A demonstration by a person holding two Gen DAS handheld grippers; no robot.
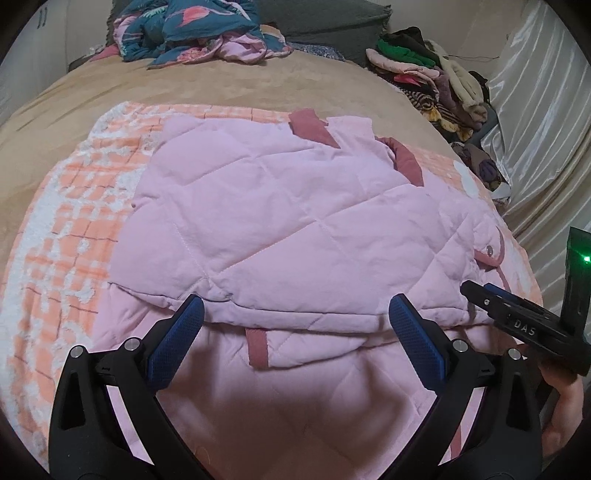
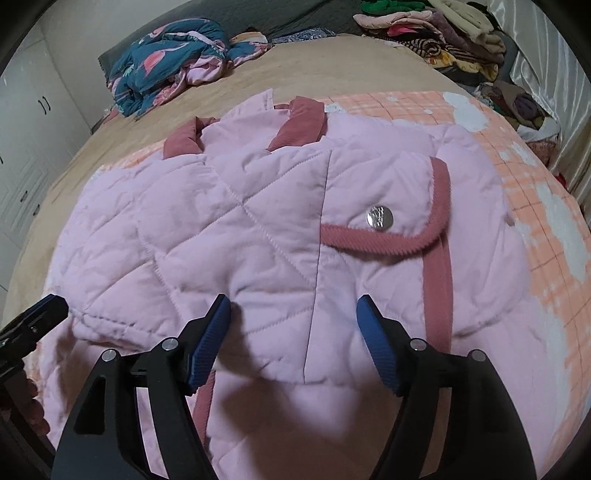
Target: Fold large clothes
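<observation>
A pink quilted jacket [image 1: 280,229] with dark pink trim lies folded on a peach checked blanket [image 1: 74,229] on the bed. My left gripper [image 1: 295,314] is open, just above the near folded edge of the jacket, holding nothing. My right gripper [image 2: 293,314] is open above the jacket [image 2: 229,236], near its pocket flap with a silver snap [image 2: 379,217]. The right gripper also shows at the right edge of the left wrist view [image 1: 517,317]. The left gripper's tip shows at the left edge of the right wrist view [image 2: 33,317].
A blue and pink flamingo-print garment [image 1: 192,33] is crumpled at the far end of the tan bed cover [image 1: 258,85]. A heap of mixed clothes [image 1: 436,81] lies at the far right beside a shiny curtain [image 1: 546,122]. White cabinets [image 2: 22,147] stand at the left.
</observation>
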